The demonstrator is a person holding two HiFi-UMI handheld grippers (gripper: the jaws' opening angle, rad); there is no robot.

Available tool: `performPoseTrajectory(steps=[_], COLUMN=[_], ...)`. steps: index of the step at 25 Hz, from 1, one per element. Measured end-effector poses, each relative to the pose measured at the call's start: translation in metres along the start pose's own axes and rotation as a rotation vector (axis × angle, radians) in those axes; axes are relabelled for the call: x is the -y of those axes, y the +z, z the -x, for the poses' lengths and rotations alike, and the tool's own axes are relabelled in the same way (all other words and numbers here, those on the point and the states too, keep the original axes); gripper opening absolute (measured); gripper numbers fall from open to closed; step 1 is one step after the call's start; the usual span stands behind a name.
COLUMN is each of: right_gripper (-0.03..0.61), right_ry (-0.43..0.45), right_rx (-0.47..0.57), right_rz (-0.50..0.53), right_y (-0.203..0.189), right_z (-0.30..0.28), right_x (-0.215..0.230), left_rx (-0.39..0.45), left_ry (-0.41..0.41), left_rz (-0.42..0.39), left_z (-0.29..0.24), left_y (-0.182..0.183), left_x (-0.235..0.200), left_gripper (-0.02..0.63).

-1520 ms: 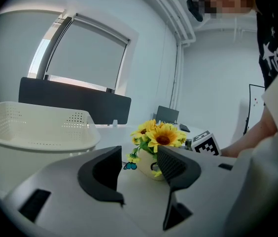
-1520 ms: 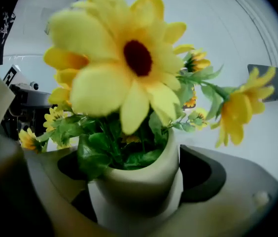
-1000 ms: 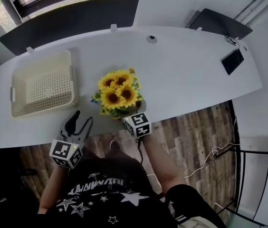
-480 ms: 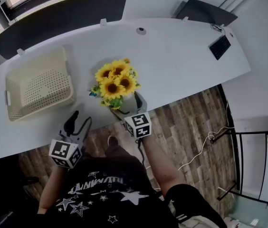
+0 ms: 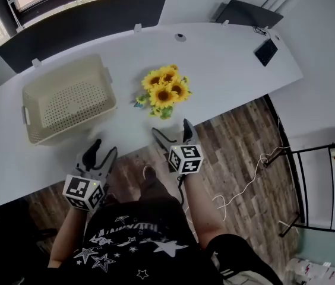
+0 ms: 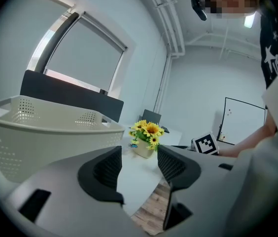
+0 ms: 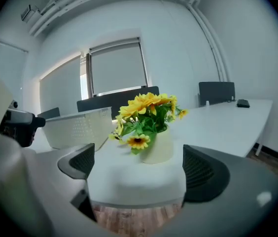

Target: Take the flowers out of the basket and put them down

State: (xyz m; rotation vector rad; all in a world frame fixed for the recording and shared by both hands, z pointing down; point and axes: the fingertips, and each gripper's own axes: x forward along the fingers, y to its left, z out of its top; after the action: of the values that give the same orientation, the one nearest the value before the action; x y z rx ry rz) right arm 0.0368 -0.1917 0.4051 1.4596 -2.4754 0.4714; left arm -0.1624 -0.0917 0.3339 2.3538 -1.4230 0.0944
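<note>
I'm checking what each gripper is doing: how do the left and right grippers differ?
The right gripper has its fingers spread wide; the left gripper has them apart but closer together. The right gripper faces the flowers on the table directly; the left gripper sits nearer the basket, seeing the flowers farther off. Both are open, empty and at the table's near edge.

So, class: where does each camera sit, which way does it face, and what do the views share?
Head view: on the person's head, facing steeply down at table, basket, flowers; shows shirt, arms, left gripper, right gripper.
Left gripper view: low at the table edge, facing flowers between its open jaws; the person's arm at right.
Right gripper view: nearer, facing flowers between its open jaws.
Shared: all show flowers outside the basket.
</note>
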Motion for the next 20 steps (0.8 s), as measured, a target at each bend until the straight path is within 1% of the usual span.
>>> performPoseTrajectory(steps=[2,7,12,16,20], right_gripper=[0.528,0.528,0.528,0.528,0.526], right_ry=[-0.029,-0.082,-0.152,-0.187,-0.221], right_rx=[0.026,0.057,0.091,0.122,0.192], right_rz=[-0.032,-0.05,-0.06,-0.076,-0.106], right_y=[0.002,0.004,0.003,0.003,0.018], right_z=[0.01,0.035,0.059,0.085,0.106], right_x=[-0.013,-0.048,-0.084,-0.114,-0.124], left_rx=[0.011,0.032,0.029,0.021,0.044], left_ry=[-0.005,-0.046,-0.115,-0.145,-0.157], left_rz=[0.001,0.016,-0.014,-0.044,-0.047], left_z=[0.017,0.053,0.093,0.117,0.127], left_y=[0.002,-0.002,-0.004,-0.01,-0.007], left_x=[-0.009,-0.02,-0.031,-0.04,-0.042], left_gripper=[0.233,0.233,0.228,0.176,0.104])
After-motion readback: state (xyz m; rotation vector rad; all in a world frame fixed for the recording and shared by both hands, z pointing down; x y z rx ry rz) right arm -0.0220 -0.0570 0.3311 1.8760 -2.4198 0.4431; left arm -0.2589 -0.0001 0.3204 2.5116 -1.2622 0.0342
